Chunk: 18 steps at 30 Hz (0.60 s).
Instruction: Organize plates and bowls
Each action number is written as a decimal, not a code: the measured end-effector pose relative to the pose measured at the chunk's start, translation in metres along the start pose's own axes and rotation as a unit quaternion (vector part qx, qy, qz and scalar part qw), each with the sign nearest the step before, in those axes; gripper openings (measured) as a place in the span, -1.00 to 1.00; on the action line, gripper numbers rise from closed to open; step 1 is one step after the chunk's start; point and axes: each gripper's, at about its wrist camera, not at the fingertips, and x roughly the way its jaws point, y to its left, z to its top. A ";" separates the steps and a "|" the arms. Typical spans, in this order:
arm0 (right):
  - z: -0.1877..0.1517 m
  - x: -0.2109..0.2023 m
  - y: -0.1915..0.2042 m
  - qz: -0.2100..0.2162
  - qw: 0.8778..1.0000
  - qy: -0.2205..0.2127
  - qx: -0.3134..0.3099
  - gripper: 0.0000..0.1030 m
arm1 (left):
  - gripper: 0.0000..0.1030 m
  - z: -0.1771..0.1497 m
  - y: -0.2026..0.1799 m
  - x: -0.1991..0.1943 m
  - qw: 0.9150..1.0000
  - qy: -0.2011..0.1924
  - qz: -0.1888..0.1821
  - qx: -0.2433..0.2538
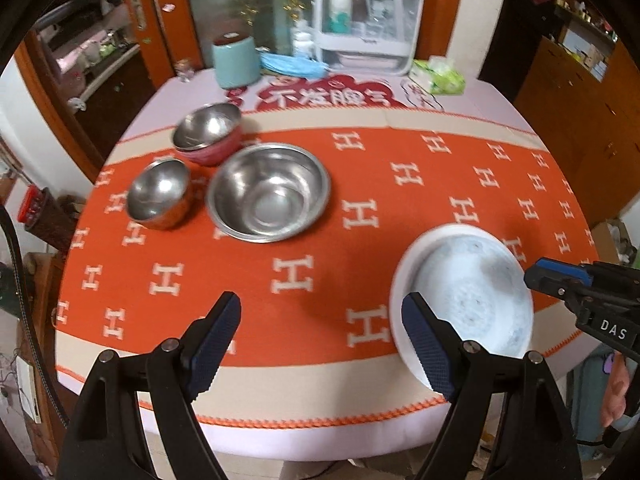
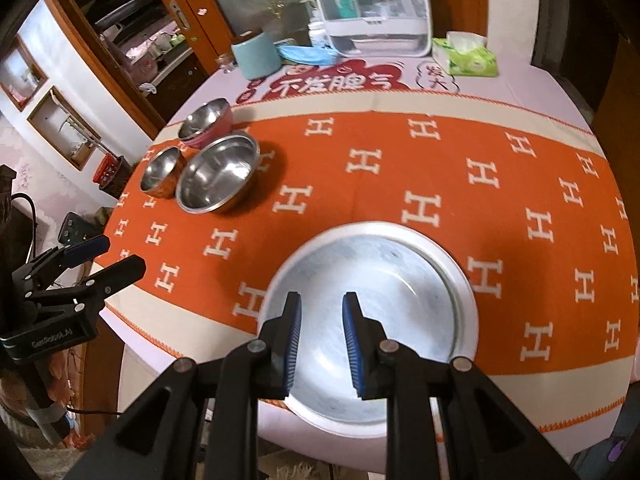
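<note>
The plate point(image 2: 372, 312), a white-rimmed dish with a pale blue well, is seen lying flat on the orange cloth point(image 2: 400, 168) near the table's front edge, directly beneath and ahead of the right gripper point(image 2: 322, 344). Nothing is held by that gripper: its jaws are set narrowly apart, with only the plate's well showing in the gap between them and no pad on the rim. The left gripper point(image 1: 320, 344) is spread wide and is likewise empty; from it the plate point(image 1: 472, 292) lies off to the right, just past its right finger, while bare cloth is framed between its pads.

The steel bowls are grouped well ahead and to the left of both grippers: a large bowl point(image 1: 270, 192), a small bowl point(image 1: 160, 194) just beside it, and a pink-sided bowl point(image 1: 208, 132) behind them.

The plate is round, so no long axis is offered; the rim would have to be taken edge-on. The right hand is judged the nearer to the plate, the left the nearer to the bowls.
</note>
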 end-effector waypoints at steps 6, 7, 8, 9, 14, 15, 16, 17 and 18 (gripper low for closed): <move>0.022 0.009 0.020 0.005 1.000 -0.003 0.007 -0.59 | 0.59 0.012 0.027 0.001 1.000 -0.009 0.011 -0.001; 0.026 0.011 0.023 0.006 1.000 -0.002 0.010 -0.59 | 0.59 0.015 0.032 0.003 1.000 -0.008 0.012 0.000; 0.029 0.013 0.026 0.006 1.000 -0.002 0.014 -0.59 | 0.59 0.018 0.038 0.006 1.000 -0.006 0.012 0.000; 0.033 0.015 0.029 0.006 1.000 -0.003 0.018 -0.59 | 0.59 0.021 0.044 0.008 1.000 -0.005 0.011 0.001; 0.055 0.026 0.044 -0.001 0.999 -0.008 0.036 -0.59 | 0.59 0.033 0.066 0.021 1.000 -0.006 0.009 0.007; 0.059 0.027 0.047 -0.003 0.999 -0.010 0.039 -0.59 | 0.59 0.036 0.070 0.025 1.000 -0.006 0.007 0.008; 0.064 0.029 0.050 -0.004 0.999 -0.012 0.043 -0.59 | 0.59 0.039 0.074 0.028 1.000 -0.006 0.005 0.008; 0.069 0.030 0.052 -0.004 0.999 -0.015 0.046 -0.59 | 0.59 0.043 0.078 0.032 1.000 -0.005 0.002 0.008; 0.073 0.031 0.054 -0.006 0.999 -0.017 0.049 -0.59 | 0.59 0.046 0.081 0.035 1.000 -0.005 -0.001 0.008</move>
